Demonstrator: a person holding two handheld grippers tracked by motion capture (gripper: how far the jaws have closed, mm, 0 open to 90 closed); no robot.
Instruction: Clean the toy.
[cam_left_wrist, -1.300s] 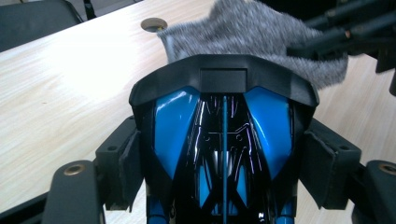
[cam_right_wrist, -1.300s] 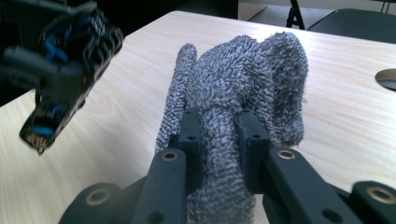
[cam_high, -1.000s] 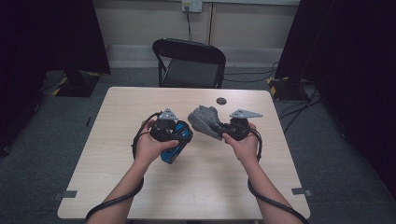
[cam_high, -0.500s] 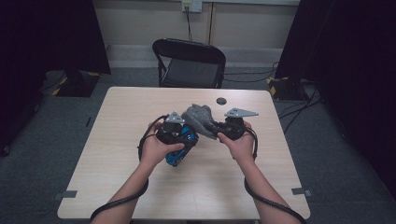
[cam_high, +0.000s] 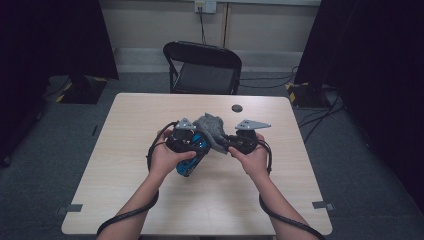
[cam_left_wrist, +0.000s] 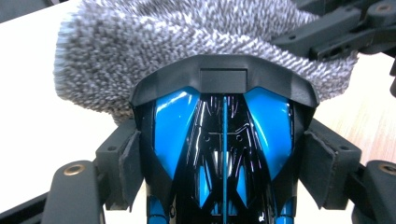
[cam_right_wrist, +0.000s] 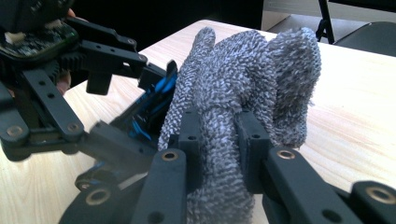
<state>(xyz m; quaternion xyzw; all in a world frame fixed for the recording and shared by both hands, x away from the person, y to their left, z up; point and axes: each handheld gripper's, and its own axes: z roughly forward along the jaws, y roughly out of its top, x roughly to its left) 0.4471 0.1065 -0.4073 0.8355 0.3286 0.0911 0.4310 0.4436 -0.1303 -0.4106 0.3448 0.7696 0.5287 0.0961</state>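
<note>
Right hand-held gripper on grey cloth

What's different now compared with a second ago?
The right gripper has carried the grey cloth leftward until it lies against the blue and black toy car in the left gripper. Both grips are unchanged, and the small black disc stays on the table.

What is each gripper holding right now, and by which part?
The left gripper clamps a blue and black toy car across its two sides. The right gripper pinches a bunched fold of the grey towel, which rests against the car's end.
</note>
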